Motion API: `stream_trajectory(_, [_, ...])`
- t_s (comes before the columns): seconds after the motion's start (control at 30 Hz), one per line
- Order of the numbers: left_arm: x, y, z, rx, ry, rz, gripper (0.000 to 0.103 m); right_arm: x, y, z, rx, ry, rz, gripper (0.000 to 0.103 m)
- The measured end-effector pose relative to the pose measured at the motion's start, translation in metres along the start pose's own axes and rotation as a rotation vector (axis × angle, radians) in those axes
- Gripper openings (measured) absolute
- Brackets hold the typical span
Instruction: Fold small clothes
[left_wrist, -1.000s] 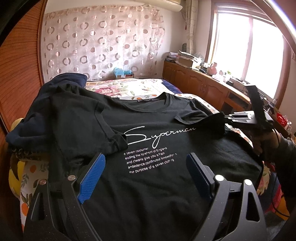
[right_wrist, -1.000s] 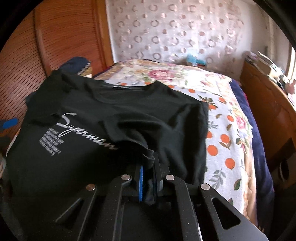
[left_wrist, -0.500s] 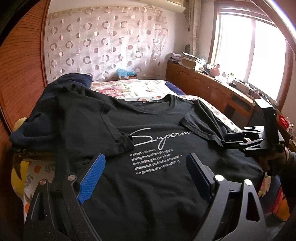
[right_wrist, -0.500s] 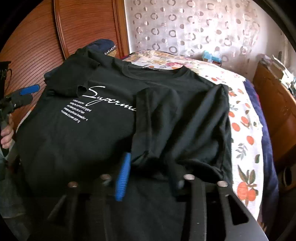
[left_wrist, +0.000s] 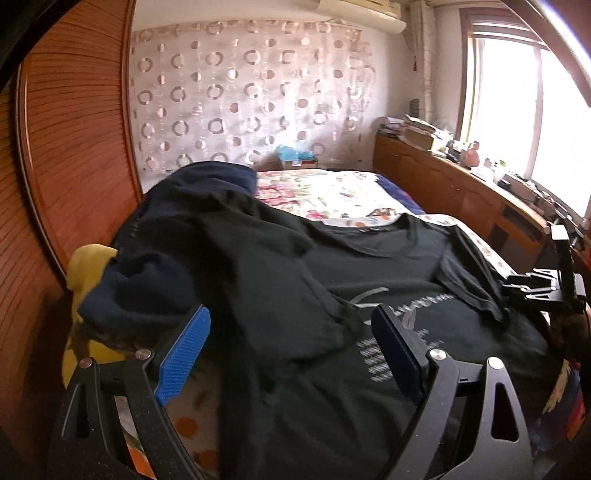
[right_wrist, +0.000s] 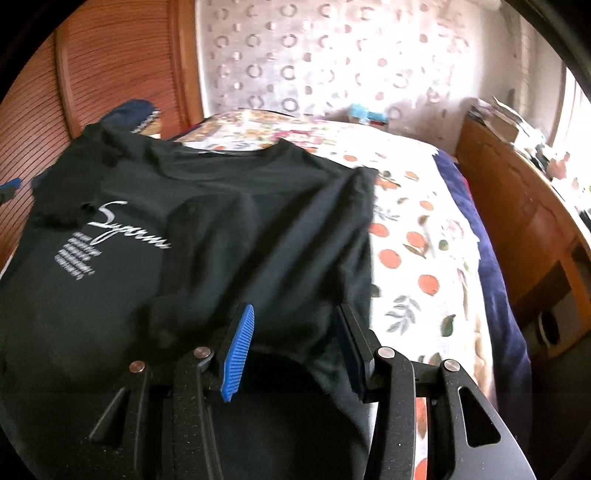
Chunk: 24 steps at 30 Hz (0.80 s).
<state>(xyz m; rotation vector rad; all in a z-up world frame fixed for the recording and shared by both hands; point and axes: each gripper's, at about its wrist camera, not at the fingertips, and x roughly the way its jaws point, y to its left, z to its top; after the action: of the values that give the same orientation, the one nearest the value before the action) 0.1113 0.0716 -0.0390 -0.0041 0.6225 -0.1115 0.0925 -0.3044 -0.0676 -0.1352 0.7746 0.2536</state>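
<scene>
Plainly a fold half made: black T-shirt (right_wrist: 207, 236) spread chest-up on the floral bed (right_wrist: 417, 236), right side and sleeve laid inward over the chest print, left sleeve loose. Right tool (right_wrist: 295, 345) spread, holding nothing, low over the folded flap at 6 o'clock. Left tool (left_wrist: 291, 350) likewise spread and bare, above the hem near the left sleeve (left_wrist: 295, 280). Likely risks: the limp flap sliding back if brushed by a pad; the left fold catching the dark garment pile (left_wrist: 155, 291) at 10 o'clock, touching the shirt's shoulder. Open bed toward 12 and 3 o'clock; wooden panel (left_wrist: 74, 155) close at 9; cabinet (right_wrist: 517, 221) beyond the bed edge at 3.
</scene>
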Motion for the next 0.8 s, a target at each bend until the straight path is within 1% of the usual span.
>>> stream_trajectory(0.1, [0.010, 0.012, 0.010, 0.005, 0.010, 0.038, 0.090, 0.011, -0.004, 0.000, 0.021, 0.022, -0.008, 0.047])
stream_trajectory(0.23, [0.025, 0.028, 0.024, -0.007, 0.022, 0.051, 0.090, 0.013, -0.005, 0.001, 0.033, 0.024, -0.008, 0.047])
stream_trajectory(0.33, [0.036, 0.041, 0.035, -0.017, 0.032, 0.050, 0.090, 0.015, -0.002, 0.001, 0.011, 0.029, -0.015, 0.056])
stream_trajectory(0.4, [0.048, 0.048, 0.042, -0.023, 0.049, 0.058, 0.084, 0.015, -0.001, 0.000, 0.007, 0.030, -0.027, 0.058])
stream_trajectory(0.53, [0.074, 0.059, 0.052, -0.045, 0.102, 0.065, 0.076, 0.017, -0.005, 0.000, 0.023, 0.031, -0.016, 0.060])
stream_trajectory(0.6, [0.086, 0.063, 0.057, -0.050, 0.129, 0.065, 0.069, 0.017, -0.006, 0.000, 0.024, 0.032, -0.017, 0.060])
stream_trajectory(0.8, [0.107, 0.064, 0.065, -0.056, 0.177, 0.043, 0.068, 0.017, -0.006, -0.001, 0.024, 0.032, -0.017, 0.060])
